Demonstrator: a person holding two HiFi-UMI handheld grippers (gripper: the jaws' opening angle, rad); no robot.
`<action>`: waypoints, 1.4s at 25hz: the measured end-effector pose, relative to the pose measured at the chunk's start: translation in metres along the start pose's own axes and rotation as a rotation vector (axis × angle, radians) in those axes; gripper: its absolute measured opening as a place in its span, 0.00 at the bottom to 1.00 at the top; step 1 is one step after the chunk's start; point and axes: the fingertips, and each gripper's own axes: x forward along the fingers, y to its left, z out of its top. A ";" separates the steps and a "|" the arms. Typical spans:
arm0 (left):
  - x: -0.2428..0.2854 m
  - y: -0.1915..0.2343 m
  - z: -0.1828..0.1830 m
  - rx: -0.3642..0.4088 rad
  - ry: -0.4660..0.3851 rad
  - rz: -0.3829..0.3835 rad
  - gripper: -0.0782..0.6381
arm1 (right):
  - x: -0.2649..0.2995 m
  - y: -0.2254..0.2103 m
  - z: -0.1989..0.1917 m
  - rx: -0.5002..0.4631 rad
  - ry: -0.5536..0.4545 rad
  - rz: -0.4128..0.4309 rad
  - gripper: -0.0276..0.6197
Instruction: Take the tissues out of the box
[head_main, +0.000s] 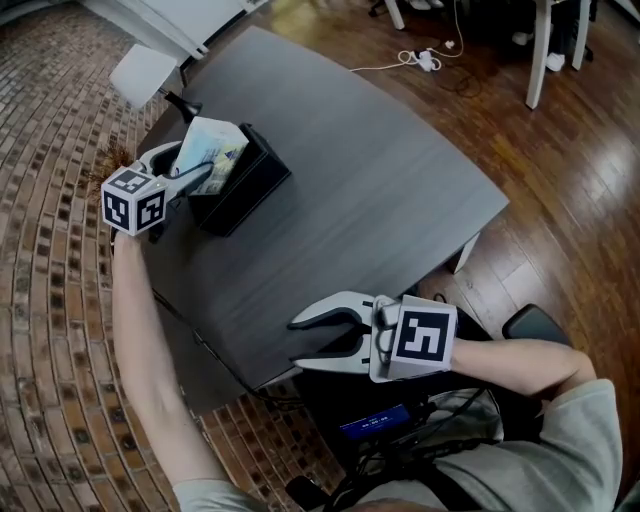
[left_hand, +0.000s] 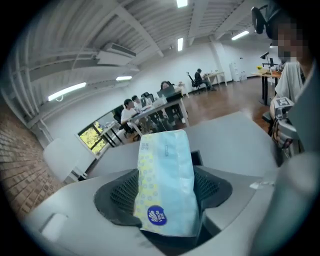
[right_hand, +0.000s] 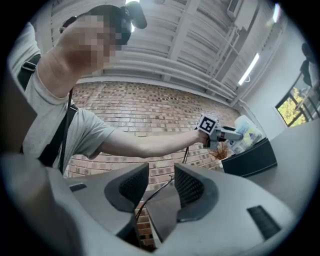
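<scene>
step: lifting out, as i judge it. the left gripper (head_main: 203, 170) is clenched on the tissue pack (head_main: 214, 146), with a pad flat against each broad side.
pack: it stands tilted out of the left end of the black box (head_main: 248, 186). its lower end seems to sit inside the rim, so i judge it not yet clear.
box: on the far left part of the dark table (head_main: 380, 170), near the edge. nothing holds it.
right gripper (head_main: 296, 343): jaws released with a gap and nothing between them. it hovers at the near table edge, well apart from the box.
next move: probably a lift up and away until the pack clears the rim, then a set-down on bare table. the box is unheld, so it could drag or tip if the pack catches.
left gripper view alone: the grip itself, with the pack squeezed between ribbed pads, the logo end nearest and a dark box edge just behind.
head view alone: the layout of both grippers, the box and the free table between them.
right gripper view alone: a distant side look at the box with the pack poking above its rim, and its own empty jaw gap.
</scene>
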 end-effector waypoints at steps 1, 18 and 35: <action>-0.012 0.000 0.011 -0.027 -0.069 0.024 0.57 | 0.000 0.000 0.000 -0.001 0.000 -0.001 0.31; -0.164 -0.135 0.016 -0.933 -1.365 -0.168 0.57 | -0.003 -0.004 0.010 -0.050 -0.005 -0.036 0.31; -0.223 -0.295 -0.045 -1.041 -1.766 -0.302 0.57 | -0.009 -0.003 -0.002 -0.090 0.028 -0.039 0.31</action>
